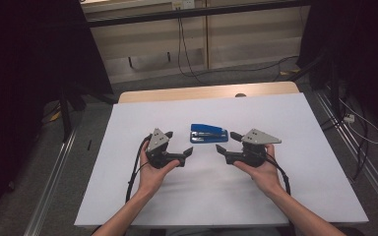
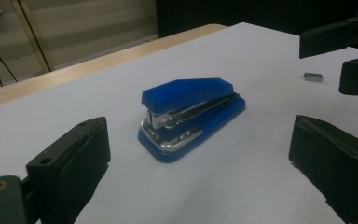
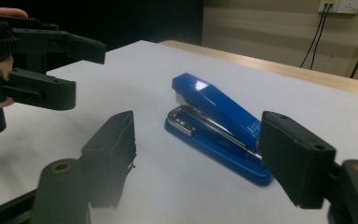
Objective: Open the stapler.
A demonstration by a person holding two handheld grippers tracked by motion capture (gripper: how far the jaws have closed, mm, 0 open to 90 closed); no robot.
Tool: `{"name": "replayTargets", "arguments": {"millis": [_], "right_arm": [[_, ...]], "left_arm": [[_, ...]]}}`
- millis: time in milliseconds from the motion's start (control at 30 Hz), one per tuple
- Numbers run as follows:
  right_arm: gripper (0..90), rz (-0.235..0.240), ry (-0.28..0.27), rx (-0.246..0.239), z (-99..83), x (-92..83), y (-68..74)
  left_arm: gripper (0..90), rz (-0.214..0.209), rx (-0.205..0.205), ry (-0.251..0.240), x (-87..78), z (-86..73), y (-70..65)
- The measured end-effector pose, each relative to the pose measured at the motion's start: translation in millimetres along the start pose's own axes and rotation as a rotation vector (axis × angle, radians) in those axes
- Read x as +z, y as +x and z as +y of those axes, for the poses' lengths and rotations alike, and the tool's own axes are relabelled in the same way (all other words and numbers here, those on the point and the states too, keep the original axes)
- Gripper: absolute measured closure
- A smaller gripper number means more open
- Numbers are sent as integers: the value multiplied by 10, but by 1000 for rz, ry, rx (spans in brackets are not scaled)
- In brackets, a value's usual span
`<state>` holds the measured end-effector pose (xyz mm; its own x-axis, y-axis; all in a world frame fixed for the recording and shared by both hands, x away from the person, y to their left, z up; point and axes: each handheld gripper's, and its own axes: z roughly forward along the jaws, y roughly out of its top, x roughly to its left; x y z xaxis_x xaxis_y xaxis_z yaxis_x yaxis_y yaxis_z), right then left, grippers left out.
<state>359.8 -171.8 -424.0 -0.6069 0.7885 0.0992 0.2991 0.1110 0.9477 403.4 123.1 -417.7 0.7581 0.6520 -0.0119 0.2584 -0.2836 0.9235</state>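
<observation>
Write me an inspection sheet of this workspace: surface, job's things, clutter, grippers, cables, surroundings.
Surface: white sheet covers the table; a strip of wooden edge shows at the far side.
Job's things: blue stapler lies closed on the sheet, between and just beyond the two grippers, untouched.
Clutter: one small grey metal piece on the sheet, apart from the stapler.
Grippers: left gripper open, holding nothing; right gripper open, holding nothing; both point inward toward each other, near the stapler.
Cables: a black cable trails from the left gripper; more cables lie on the floor to the right.
Surroundings: dim room, pale wall panels behind.
</observation>
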Motion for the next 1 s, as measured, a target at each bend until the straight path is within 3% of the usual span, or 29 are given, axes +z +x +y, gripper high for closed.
{"name": "replayTargets", "arguments": {"millis": [100,267,433,500,567,733,833,1000], "right_arm": [[300,1,2,4,28,40,-9],[319,6,-1,13,41,164,-34],[359,24,30,7,-27,257,-21],[424,30,38,13,-48,294,-18],[450,36,35,15,-49,296,-22],[610,49,31,17,-39,325,-55],[641,56,39,17,-44,356,-57],[778,73,45,0,-27,439,-58]], "left_arm": [[55,2,6,6,63,37,32],[57,9,-16,-15,141,102,101],[52,9,-13,38,158,30,135],[52,5,-35,51,161,-30,161],[52,11,-32,52,162,-37,169],[52,32,-21,56,179,-62,226],[52,29,-20,63,200,-75,227],[49,18,-4,58,232,-79,202]]}}
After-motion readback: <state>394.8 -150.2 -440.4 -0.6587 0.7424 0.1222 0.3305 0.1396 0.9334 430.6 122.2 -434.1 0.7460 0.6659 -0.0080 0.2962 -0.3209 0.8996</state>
